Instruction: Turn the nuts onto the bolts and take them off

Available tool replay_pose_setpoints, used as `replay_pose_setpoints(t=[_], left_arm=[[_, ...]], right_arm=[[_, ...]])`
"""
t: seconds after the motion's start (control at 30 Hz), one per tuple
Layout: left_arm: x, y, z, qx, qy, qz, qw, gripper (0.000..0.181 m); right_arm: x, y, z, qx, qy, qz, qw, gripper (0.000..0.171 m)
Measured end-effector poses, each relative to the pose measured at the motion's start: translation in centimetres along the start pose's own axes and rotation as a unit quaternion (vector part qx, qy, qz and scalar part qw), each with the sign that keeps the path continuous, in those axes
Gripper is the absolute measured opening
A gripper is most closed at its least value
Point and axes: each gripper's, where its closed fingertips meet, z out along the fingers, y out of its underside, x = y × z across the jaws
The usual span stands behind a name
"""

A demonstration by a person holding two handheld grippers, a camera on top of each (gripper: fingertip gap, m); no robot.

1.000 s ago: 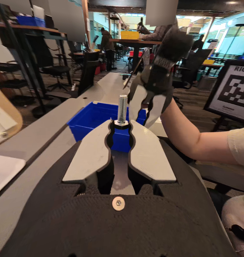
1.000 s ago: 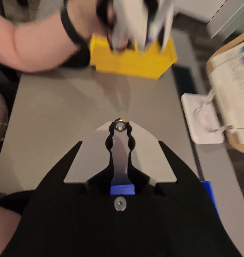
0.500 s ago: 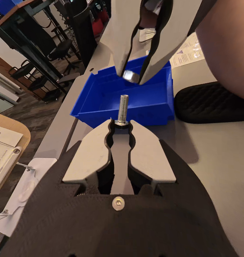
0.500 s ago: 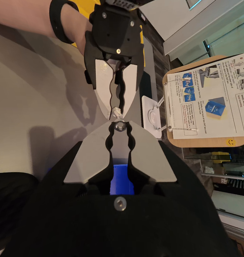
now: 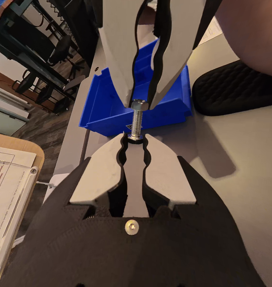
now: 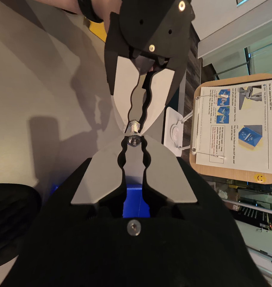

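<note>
My left gripper [image 5: 134, 138] is shut on the head of a silver bolt [image 5: 136, 122], its threaded shaft standing up from the fingertips. My right gripper [image 5: 139, 106] comes down from above, shut on a silver hex nut [image 5: 139, 105] that sits on the bolt's top end. In the right wrist view my right gripper [image 6: 133, 140] holds the nut [image 6: 133, 141] at its tips, and the bolt [image 6: 133, 126] runs from it to the left gripper [image 6: 132, 124] opposite. A blue bin [image 5: 104, 108] lies on the grey table just behind the bolt.
A black padded rest [image 5: 234, 91] lies right of the blue bin. A wooden board with an instruction sheet [image 6: 234, 124] stands on a white holder [image 6: 173, 128] at the table's edge. A yellow bin [image 6: 98, 29] shows behind the left gripper. Office chairs and desks [image 5: 43, 51] stand beyond the table. My two grippers' fingertips are within a few centimetres of each other.
My right gripper has come down with the nut, from hovering above the bolt to resting on its top end. Both grippers have closed the gap between them.
</note>
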Motion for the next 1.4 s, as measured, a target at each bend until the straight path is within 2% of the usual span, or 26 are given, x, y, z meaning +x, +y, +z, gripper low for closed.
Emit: replay_pose_setpoints(t=[0.1, 0.2, 0.4, 0.53, 0.7, 0.8, 0.87, 1.0, 1.07, 1.17, 1.3, 1.4], left_arm=[[1.5, -0.5, -0.8, 0.020, 0.057, -0.002, 0.998, 0.018], [1.9, -0.9, -1.8, 0.033, 0.082, -0.016, 0.996, 0.018], [0.0, -1.6, -3.2, 0.037, 0.018, -0.016, 0.999, 0.018], [-0.5, -1.0, -3.4, 0.003, -0.004, -0.011, 1.000, 0.018], [-1.9, -1.0, -3.9, 0.011, -0.032, -0.028, 0.999, 0.018], [-3.2, -1.7, -5.2, 0.053, -0.053, -0.058, 0.995, 0.018], [-4.0, -2.7, -6.3, 0.098, -0.066, -0.082, 0.990, 0.018], [-5.1, -4.9, -8.8, 0.188, -0.076, -0.119, 0.972, 0.017], [-4.9, -6.0, -9.5, 0.227, -0.057, -0.139, 0.962, 0.018], [-5.5, -6.1, -9.5, 0.232, -0.073, -0.162, 0.956, 0.018], [-6.0, -5.7, -9.3, 0.225, -0.079, -0.178, 0.955, 0.018], [-6.0, -5.8, -9.4, 0.229, -0.072, -0.181, 0.954, 0.018]], right_arm=[[-0.9, -1.5, -0.4, 0.030, -0.014, -0.026, 0.999, 0.018], [-1.0, -2.3, -0.6, 0.024, -0.003, -0.044, 0.999, 0.018], [-0.5, -1.4, 0.4, 0.007, -0.043, 0.093, 0.995, 0.018], [0.3, -2.0, 1.4, 0.038, -0.041, 0.113, 0.992, 0.018], [1.8, -2.6, 0.7, 0.081, -0.008, 0.116, 0.990, 0.018], [4.9, -2.7, -1.1, 0.153, 0.060, 0.161, 0.973, 0.018], [6.0, -2.6, -2.0, 0.204, 0.063, 0.203, 0.956, 0.018], [6.2, -1.0, -1.0, 0.166, 0.076, 0.209, 0.961, 0.018], [6.4, -1.8, -0.3, 0.155, 0.083, 0.203, 0.963, 0.018], [6.0, -4.5, -0.1, 0.184, 0.065, 0.203, 0.960, 0.018], [6.4, -4.7, -0.1, 0.151, 0.082, 0.226, 0.959, 0.018], [6.5, -5.4, -0.5, 0.167, 0.072, 0.260, 0.948, 0.018]])
